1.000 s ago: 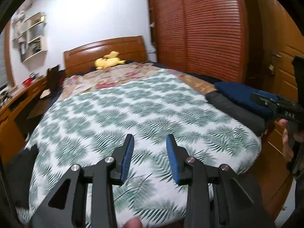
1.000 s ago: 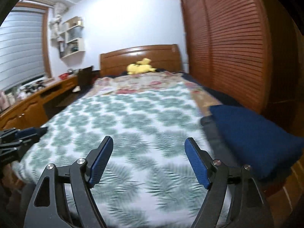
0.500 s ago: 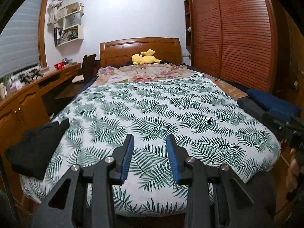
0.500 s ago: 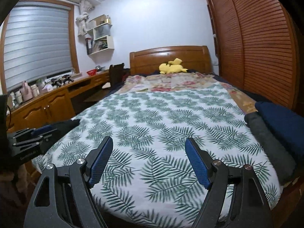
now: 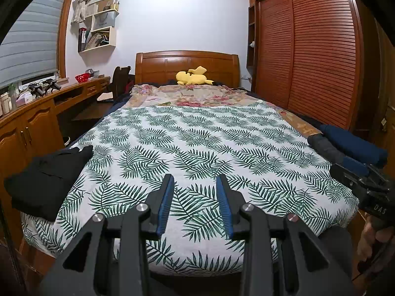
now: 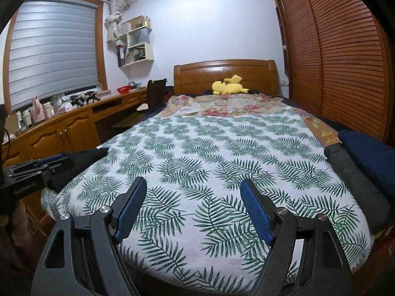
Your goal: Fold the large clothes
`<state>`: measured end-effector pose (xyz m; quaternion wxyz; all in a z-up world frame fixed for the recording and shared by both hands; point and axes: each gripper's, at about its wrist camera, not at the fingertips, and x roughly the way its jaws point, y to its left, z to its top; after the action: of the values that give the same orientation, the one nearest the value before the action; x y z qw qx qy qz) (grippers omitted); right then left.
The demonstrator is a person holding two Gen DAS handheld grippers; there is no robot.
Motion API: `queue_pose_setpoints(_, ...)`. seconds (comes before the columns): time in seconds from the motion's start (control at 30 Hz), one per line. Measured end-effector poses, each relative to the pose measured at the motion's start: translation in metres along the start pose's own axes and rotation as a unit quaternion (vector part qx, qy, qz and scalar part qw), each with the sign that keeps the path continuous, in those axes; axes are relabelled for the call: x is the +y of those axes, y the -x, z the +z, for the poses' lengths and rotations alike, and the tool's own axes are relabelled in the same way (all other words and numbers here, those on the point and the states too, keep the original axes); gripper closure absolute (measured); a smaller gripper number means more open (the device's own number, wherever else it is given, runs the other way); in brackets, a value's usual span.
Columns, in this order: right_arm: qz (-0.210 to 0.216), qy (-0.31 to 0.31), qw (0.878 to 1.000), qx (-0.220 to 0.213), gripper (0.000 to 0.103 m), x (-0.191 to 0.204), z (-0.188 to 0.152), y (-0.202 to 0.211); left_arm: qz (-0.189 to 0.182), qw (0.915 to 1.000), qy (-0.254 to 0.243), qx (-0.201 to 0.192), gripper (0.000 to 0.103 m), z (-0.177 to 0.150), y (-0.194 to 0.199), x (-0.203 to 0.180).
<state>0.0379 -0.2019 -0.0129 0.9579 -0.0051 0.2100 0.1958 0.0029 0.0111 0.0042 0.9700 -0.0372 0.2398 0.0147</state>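
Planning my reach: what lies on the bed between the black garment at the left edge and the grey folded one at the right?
Only bare leaf-print bedspread lies between the black garment and the grey folded garment; both wrist views show this.

A black garment (image 5: 47,180) is seen at the left edge of the frame in the left wrist view, folded into a thick pad and laid flat. At the right edge, a grey garment (image 5: 325,146) is rolled lengthwise. A dark blue garment (image 5: 353,144) is folded thickly and laid touching the grey garment on its right side.
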Motion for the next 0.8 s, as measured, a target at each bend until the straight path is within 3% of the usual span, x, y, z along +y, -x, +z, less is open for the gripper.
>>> queue_pose_setpoints(0.8, -0.006, 0.001, 1.000, -0.006, 0.023, 0.0035, 0.0001, 0.0024, 0.005, 0.9999, -0.005, -0.010, 0.069, -0.0089, 0.0024, -0.0039)
